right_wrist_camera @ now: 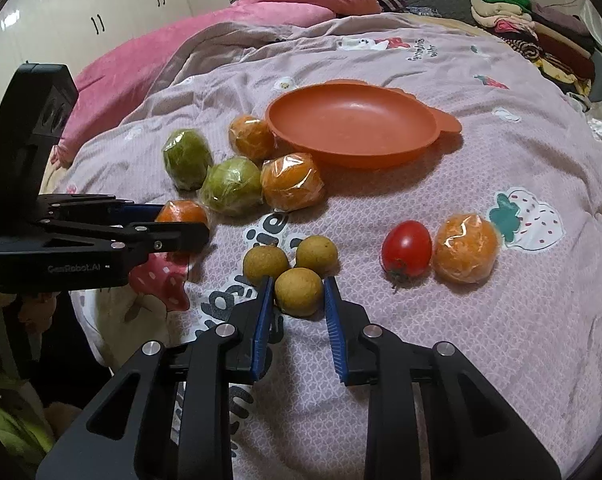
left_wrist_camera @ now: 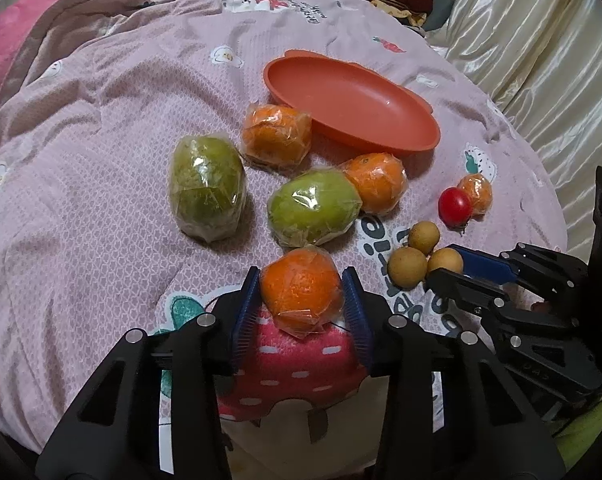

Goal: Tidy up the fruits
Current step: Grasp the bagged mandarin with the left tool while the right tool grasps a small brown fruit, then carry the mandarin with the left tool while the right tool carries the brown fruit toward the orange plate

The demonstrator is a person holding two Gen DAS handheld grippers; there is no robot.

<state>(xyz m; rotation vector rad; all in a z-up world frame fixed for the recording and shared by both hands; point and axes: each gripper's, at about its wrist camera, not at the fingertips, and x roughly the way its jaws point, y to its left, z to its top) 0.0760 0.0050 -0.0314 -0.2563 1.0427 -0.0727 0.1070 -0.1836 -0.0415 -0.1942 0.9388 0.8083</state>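
Observation:
My left gripper [left_wrist_camera: 301, 300] is shut on a plastic-wrapped orange [left_wrist_camera: 301, 288], both blue pads pressing its sides just above the bedspread. My right gripper [right_wrist_camera: 299, 300] is shut on the nearest of three small brown longans [right_wrist_camera: 299, 290]; the other two longans [right_wrist_camera: 265, 264] lie touching it. An empty orange oval plate [left_wrist_camera: 353, 100] sits farther back. Two wrapped green fruits [left_wrist_camera: 207, 188], two more wrapped oranges [left_wrist_camera: 277, 136], a red tomato [right_wrist_camera: 407, 250] and a small wrapped orange [right_wrist_camera: 467, 248] lie loose on the cover.
Everything rests on a soft, wrinkled pink bedspread [right_wrist_camera: 501, 340] with cartoon prints. Pink pillows [right_wrist_camera: 301, 0] lie at the head, folded clothes [right_wrist_camera: 541, 36] are stacked at the far right, and a cream curtain [left_wrist_camera: 541, 40] hangs beside the bed.

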